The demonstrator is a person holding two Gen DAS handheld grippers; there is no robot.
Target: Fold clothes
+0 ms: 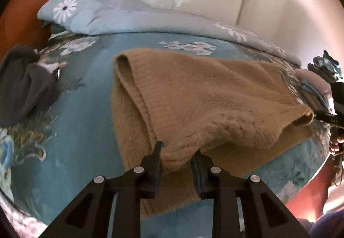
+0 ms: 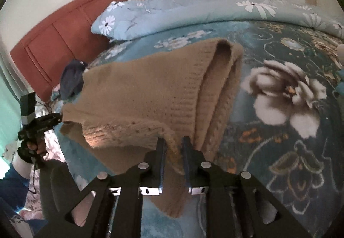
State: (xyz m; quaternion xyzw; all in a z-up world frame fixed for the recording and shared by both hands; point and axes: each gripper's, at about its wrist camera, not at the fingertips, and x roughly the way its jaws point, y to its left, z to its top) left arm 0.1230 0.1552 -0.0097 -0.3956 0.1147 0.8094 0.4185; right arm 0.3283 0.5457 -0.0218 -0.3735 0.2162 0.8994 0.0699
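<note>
I am working over a bed (image 1: 71, 122) covered in a teal floral sheet, which gives me a broad soft surface for folding. A pale blue quilt (image 1: 133, 19) is bunched along the far side, seemingly pushed back to leave room, and a red headboard (image 2: 64, 29) stands at the bed's end.

A tan knitted sweater (image 1: 193, 96) lies across the middle of the bed. Its far part rests on the sheet, already doubled, with a rolled fold running along one side. The near edge is lifted off the sheet, because I hold it at two points, so it hangs taut between them and I can carry it over evenly.

A dark grey garment (image 1: 23, 83) lies crumpled on the sheet, well apart from the sweater, probably waiting its turn. On the other side, a stack of clothes (image 1: 314, 83) sits near the bed's edge.

My left gripper (image 1: 178, 152) is closed on the sweater's near hem, knit bunched between its jaws. My right gripper (image 2: 174, 145) pinches the opposite corner of that edge the same way, a flap hanging below it.
</note>
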